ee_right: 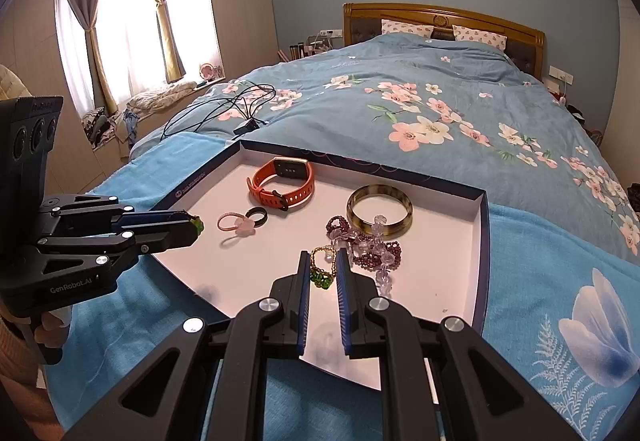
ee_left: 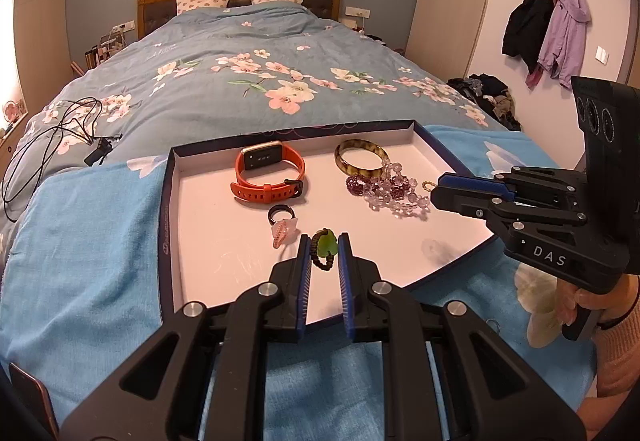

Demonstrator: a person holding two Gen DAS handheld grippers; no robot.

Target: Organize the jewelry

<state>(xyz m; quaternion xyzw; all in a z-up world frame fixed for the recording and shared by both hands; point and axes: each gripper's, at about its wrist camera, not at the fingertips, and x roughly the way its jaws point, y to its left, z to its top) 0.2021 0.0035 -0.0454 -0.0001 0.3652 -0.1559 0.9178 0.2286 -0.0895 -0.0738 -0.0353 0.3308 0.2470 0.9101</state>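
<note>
A shallow white tray with a dark blue rim point(ee_left: 170, 201) point(ee_right: 482, 241) lies on a blue towel on the bed. My left gripper point(ee_left: 324, 241) point(ee_right: 194, 225) is shut on a green stone on a dark braided cord point(ee_left: 325, 245), held just over the tray's near part. My right gripper point(ee_right: 322, 257) point(ee_left: 436, 187) is shut on a gold-bead ring with green beads point(ee_right: 320, 271), beside the purple and clear bead bracelets point(ee_left: 390, 191) point(ee_right: 368, 245). In the tray lie an orange smartwatch point(ee_left: 268, 173) point(ee_right: 282, 183), a tortoiseshell bangle point(ee_left: 362, 161) point(ee_right: 379, 211), a black ring point(ee_left: 282, 213) point(ee_right: 256, 217) and a pink ring point(ee_left: 283, 231) point(ee_right: 236, 224).
The blue towel point(ee_left: 92, 241) point(ee_right: 540, 281) covers the foot of a floral-quilted bed. A black cable point(ee_left: 60, 129) point(ee_right: 224, 109) lies on the quilt beyond the tray's left corner. A phone edge point(ee_left: 28, 393) shows at the bottom left. A person's hand point(ee_left: 580, 301) grips the right handle.
</note>
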